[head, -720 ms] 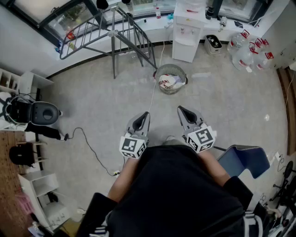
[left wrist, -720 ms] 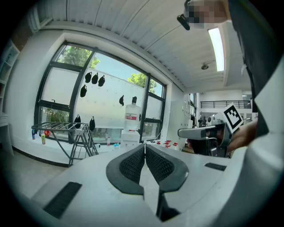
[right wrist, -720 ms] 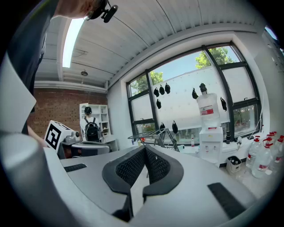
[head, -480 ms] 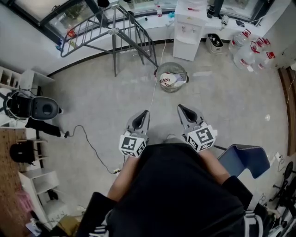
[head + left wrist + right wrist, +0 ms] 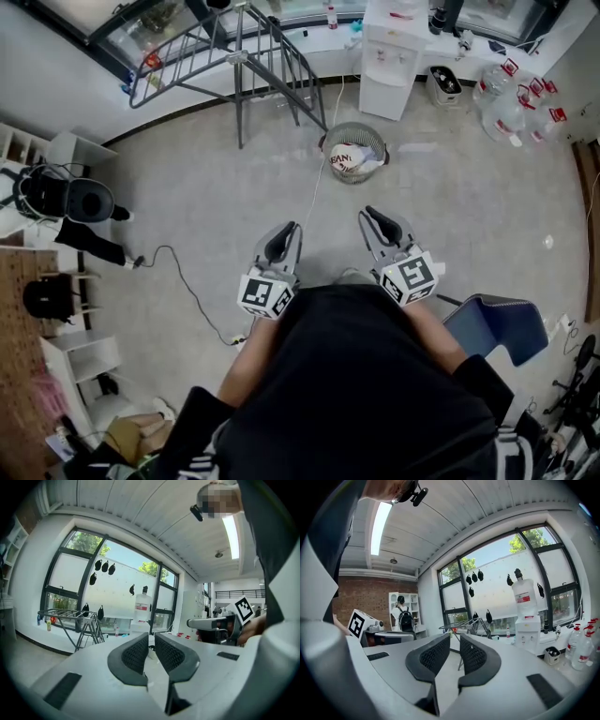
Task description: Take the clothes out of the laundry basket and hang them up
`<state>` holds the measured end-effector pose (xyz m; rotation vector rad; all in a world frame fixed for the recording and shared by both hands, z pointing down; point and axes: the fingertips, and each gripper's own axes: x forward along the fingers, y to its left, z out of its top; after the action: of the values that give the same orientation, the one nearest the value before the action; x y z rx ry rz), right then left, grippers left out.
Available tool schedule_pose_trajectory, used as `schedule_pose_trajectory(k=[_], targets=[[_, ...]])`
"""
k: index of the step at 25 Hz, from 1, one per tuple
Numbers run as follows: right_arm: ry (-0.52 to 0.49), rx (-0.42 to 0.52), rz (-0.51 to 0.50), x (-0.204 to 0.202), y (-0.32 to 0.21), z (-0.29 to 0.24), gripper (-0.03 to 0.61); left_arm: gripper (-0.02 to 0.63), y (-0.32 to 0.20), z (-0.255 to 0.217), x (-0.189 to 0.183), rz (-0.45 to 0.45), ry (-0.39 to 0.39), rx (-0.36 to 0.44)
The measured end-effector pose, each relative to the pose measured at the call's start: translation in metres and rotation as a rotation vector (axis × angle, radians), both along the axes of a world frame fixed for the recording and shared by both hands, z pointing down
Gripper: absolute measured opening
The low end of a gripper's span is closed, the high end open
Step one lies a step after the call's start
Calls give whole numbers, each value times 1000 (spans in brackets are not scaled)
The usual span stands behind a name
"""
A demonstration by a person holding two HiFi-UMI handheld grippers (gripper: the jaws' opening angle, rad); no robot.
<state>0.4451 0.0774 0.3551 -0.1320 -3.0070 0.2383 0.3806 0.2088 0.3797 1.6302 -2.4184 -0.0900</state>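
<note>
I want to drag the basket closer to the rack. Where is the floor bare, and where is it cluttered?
Bare floor runs from the drying rack legs to the laundry basket, and widely right of the basket toward the water bottles. Cluttered: around the water dispenser, and the left side, where a cable trails across the floor.
</note>
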Motion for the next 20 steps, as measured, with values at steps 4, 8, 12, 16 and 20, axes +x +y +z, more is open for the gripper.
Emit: schedule_pose_trajectory(k=[4,8,12,16,20], targets=[[20,0,51,1,-15,5,174,182,2,8,-5,-21,28,-23],[54,-20,54,11,-18,21,180,207,14,19,-4,-59,46,-46],[111,-48,51,12,-15,40,183,207,24,33,-7,-78,96,-61],[159,-64,83,9,-22,58,183,209,23,50,-17,-40,122,-85],[203,-76,123,-2,-32,71,184,209,16,60,-48,-28,127,-85]])
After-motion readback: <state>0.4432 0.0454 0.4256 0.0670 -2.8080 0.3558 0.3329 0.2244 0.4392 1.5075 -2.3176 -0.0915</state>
